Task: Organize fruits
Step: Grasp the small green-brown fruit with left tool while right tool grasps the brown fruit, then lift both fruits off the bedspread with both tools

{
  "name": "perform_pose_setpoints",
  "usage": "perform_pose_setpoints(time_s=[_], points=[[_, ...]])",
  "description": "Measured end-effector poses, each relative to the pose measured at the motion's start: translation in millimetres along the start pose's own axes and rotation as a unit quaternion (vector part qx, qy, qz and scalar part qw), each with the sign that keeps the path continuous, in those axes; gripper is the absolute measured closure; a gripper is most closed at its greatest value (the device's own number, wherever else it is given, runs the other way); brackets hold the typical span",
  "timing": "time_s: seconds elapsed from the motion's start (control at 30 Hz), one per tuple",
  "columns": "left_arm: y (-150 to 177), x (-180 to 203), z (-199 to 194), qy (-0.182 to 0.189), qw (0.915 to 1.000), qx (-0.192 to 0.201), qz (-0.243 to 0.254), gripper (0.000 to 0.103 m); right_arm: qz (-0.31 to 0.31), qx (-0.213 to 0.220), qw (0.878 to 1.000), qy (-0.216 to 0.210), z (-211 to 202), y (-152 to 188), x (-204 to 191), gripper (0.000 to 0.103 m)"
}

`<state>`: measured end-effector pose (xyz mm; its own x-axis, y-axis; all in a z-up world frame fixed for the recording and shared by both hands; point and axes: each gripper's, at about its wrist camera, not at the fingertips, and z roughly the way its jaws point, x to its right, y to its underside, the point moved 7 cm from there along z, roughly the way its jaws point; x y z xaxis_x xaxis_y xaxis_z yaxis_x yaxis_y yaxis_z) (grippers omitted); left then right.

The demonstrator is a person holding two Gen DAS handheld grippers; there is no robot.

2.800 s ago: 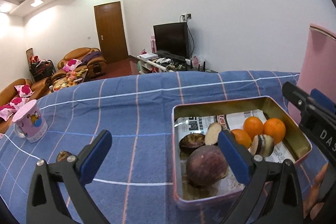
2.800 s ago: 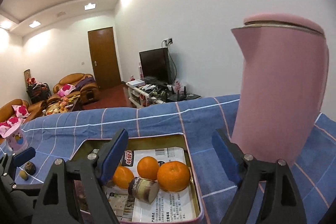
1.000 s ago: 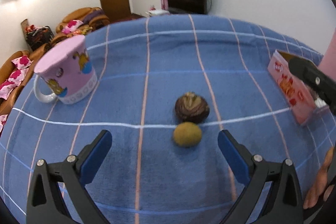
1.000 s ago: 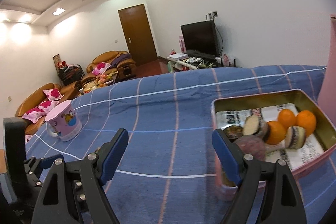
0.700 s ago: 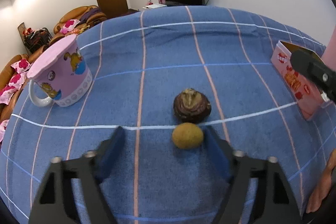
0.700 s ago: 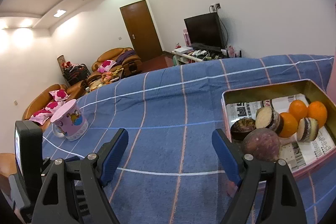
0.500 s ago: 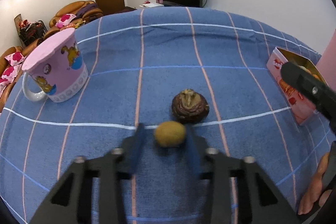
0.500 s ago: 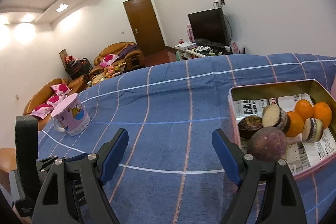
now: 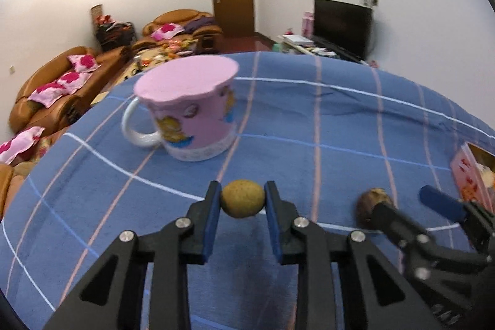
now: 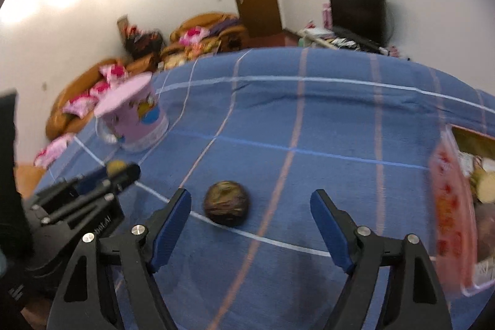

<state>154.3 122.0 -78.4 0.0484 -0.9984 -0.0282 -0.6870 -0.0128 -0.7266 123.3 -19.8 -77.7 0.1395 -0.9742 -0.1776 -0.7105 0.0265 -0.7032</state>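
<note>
Since before, left tool (image 9: 243, 200) clamped round rough fruit (image 9: 243, 198); right tool (image 10: 250, 206), empty, closing around dark wrinkled fruit (image 10: 226, 203).

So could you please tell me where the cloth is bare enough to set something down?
Bare cloth stretches between the mug and the tin, and beyond both. It is crowded near the front: the left claw grips the small fruit, and the right claw is closing around the dark fruit.

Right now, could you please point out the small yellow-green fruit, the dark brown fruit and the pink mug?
small yellow-green fruit (image 9: 243, 199), left wrist view, middle of its front.
dark brown fruit (image 10: 226, 204), right wrist view, centre of its top.
pink mug (image 9: 198, 119), left wrist view, its printed side wall.
</note>
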Motion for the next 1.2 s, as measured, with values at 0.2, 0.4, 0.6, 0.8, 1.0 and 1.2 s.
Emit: perform_pose_setpoints(time_s=[0.2, 0.4, 0.6, 0.8, 1.0, 1.2], points=[[2, -2, 4, -0.003, 1.0, -0.005, -0.002, 0.073, -0.006, -0.054, 0.998, -0.006, 29, 4, -21, 0.049], [2, -1, 5, -0.003, 1.0, -0.004, -0.003, 0.073, -0.023, -0.051, 0.998, 0.009, 25, 8, -24, 0.063], [2, 4, -2, -0.003, 1.0, 0.009, 0.0, 0.073, -0.014, 0.057, 0.997, 0.059, -21, -3, -15, 0.063], [0, 11, -9, -0.001, 0.9995, 0.028, 0.013, 0.073, -0.053, 0.122, 0.986, 0.104, -52, -2, -24, 0.063], [-1, 10, -15, 0.001, 0.9992, 0.039, 0.01, 0.073, -0.039, 0.118, 0.987, 0.099, -52, -2, -19, 0.063], [5, 10, -26, -0.001, 0.9988, 0.05, 0.002, 0.073, -0.041, 0.121, 0.987, 0.097, -57, 4, -20, 0.063]])
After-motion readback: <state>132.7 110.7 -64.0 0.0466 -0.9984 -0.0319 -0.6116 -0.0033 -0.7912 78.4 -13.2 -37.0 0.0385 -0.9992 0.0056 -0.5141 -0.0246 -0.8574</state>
